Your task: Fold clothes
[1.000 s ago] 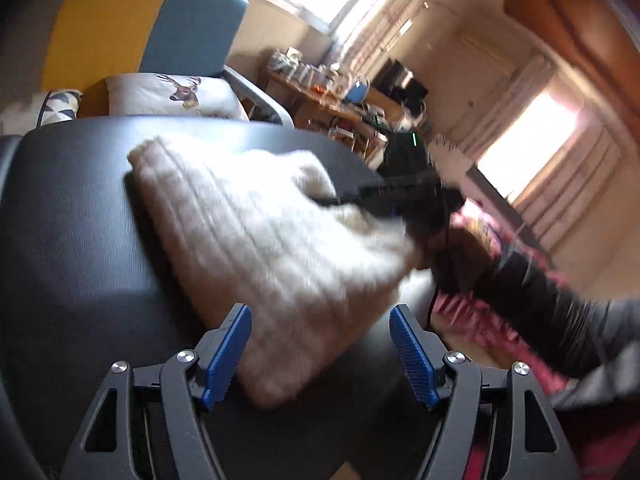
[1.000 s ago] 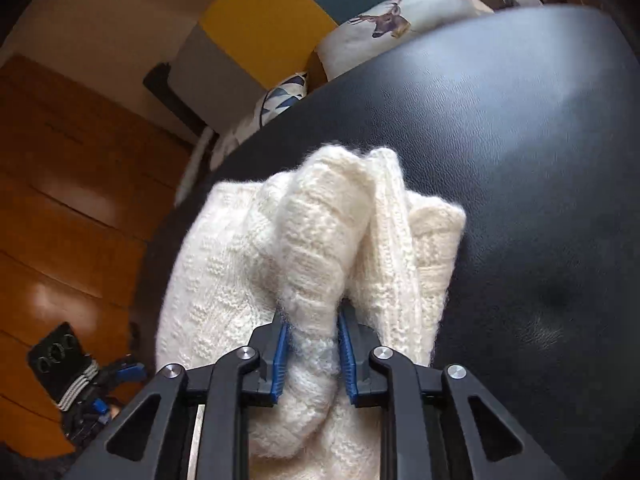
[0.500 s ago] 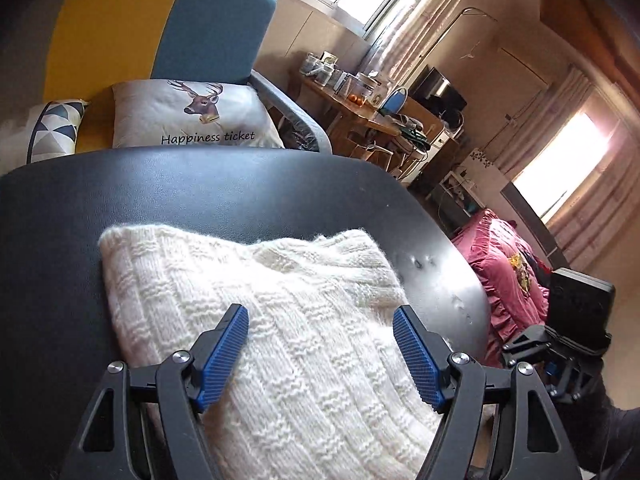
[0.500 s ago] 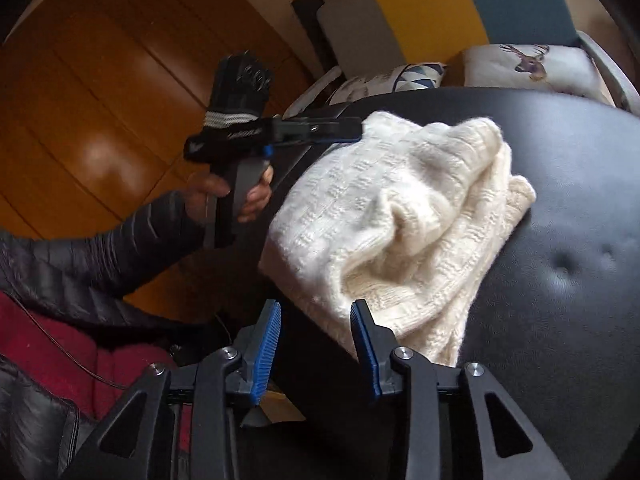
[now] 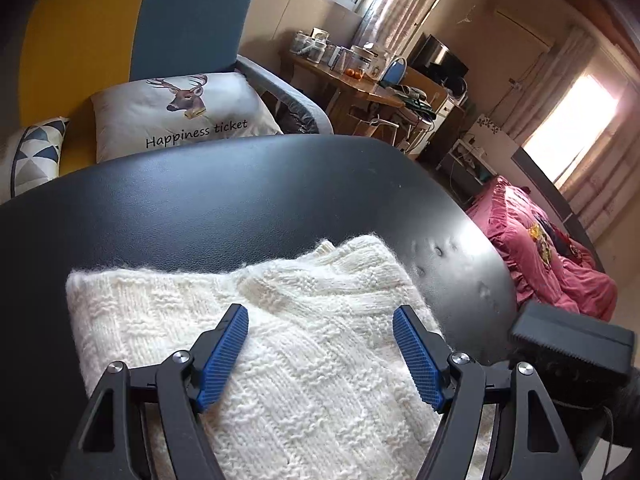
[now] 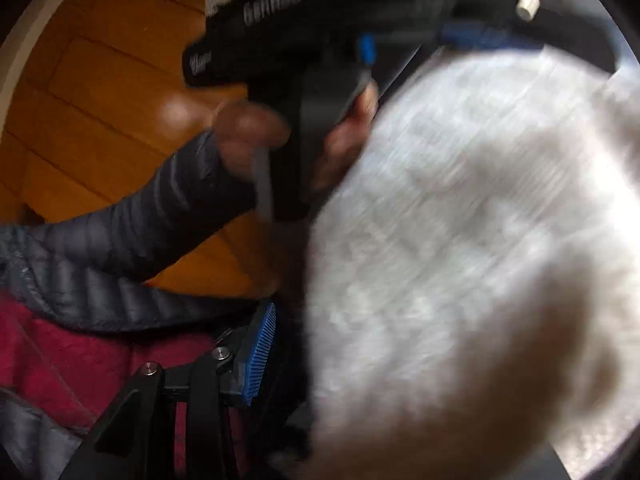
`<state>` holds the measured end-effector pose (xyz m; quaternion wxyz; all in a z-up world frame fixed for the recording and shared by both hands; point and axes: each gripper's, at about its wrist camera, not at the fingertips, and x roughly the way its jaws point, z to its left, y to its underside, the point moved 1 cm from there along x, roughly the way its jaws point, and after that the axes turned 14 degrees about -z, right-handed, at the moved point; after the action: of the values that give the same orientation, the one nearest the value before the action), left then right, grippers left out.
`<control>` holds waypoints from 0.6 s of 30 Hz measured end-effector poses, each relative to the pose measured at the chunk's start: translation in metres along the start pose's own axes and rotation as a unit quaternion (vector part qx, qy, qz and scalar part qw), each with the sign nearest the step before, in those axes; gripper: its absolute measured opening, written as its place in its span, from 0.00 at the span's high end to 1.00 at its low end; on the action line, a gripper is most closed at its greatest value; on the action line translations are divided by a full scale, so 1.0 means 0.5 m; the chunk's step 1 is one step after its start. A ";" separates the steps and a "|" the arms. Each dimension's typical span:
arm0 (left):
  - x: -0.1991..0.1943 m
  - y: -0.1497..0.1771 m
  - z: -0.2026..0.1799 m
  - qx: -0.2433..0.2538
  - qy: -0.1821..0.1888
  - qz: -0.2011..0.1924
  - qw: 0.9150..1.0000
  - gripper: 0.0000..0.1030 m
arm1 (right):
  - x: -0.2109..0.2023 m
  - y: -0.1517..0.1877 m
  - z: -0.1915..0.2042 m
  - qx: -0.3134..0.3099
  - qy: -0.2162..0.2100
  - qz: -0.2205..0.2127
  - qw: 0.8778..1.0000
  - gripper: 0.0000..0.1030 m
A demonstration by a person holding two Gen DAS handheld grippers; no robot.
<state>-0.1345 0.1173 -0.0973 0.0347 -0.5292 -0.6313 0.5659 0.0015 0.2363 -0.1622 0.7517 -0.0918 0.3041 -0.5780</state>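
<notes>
- Since half a sec ago: right gripper [image 6: 280,356] has swung in close, so the sweater [image 5: 280,344] now fills most of its view as a blurred white mass; before, it hung back with the whole bundle in sight. Left gripper [image 5: 320,352] has barely shifted, maybe a bit lower over the knit.
- Sweater lies as a compact, already doubled bundle on the black padded seat [image 5: 200,208], near its front edge, closer to the right-hand side where the button dimples are. Far edge of bundle runs across the seat, left to right.
- Left gripper: jaws spread wide, nothing between them, pads poised over the top layer; knit sits straight ahead of and under them.
- Right gripper: only one blue pad shows [image 6: 260,356], other hidden by wool, so can't tell if released or clenched. Sweater is to its right and very near.
- Person's left hand [image 6: 288,136], in a dark puffy sleeve [image 6: 132,232], grips the left tool's handle at the bundle's side.
- Judgement: left is better lined up for a top press or pinch; right is at the edge. Looks late-stage, tidy-up or last fold, tho can't say which.
</notes>
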 end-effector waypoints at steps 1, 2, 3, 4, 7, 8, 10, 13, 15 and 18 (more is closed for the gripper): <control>0.007 0.000 -0.003 0.007 0.001 0.006 1.000 0.27 | 0.003 0.014 0.006 -0.003 -0.010 0.013 1.000 0.56; 0.014 0.003 -0.011 0.026 -0.002 0.017 1.000 0.27 | -0.004 0.026 0.015 -0.001 -0.028 0.014 1.000 0.56; 0.024 0.016 -0.017 0.040 -0.001 0.032 0.999 0.26 | -0.017 0.036 0.026 0.002 -0.050 0.007 0.999 0.56; 0.034 0.030 -0.023 0.054 0.001 0.047 0.997 0.23 | -0.030 0.046 0.037 0.006 -0.072 0.001 0.997 0.56; 0.048 0.059 -0.025 0.057 0.006 0.052 0.997 0.17 | -0.047 0.095 0.012 0.025 0.009 0.003 1.000 0.58; 0.047 0.057 -0.022 0.046 0.006 0.049 0.998 0.17 | -0.060 0.109 0.007 0.039 0.021 -0.015 0.999 0.64; 0.040 0.053 -0.020 0.027 0.005 0.043 0.999 0.17 | -0.095 0.134 0.017 0.051 0.032 -0.059 0.996 0.62; 0.015 0.054 -0.038 0.025 -0.005 0.028 0.999 0.17 | -0.146 0.153 0.054 0.041 0.089 -0.098 0.990 0.59; -0.015 0.055 -0.045 0.015 -0.016 0.006 1.000 0.18 | -0.185 0.142 0.065 0.040 0.127 -0.128 0.983 0.59; -0.073 0.065 -0.041 -0.019 -0.033 -0.036 0.999 0.18 | -0.247 0.129 0.079 0.045 0.163 -0.180 0.969 0.58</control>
<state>-0.0848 0.0987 -0.0942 0.0242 -0.4879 -0.6609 0.5697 0.0580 0.3626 -0.1191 0.5788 -0.0161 0.3743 -0.7243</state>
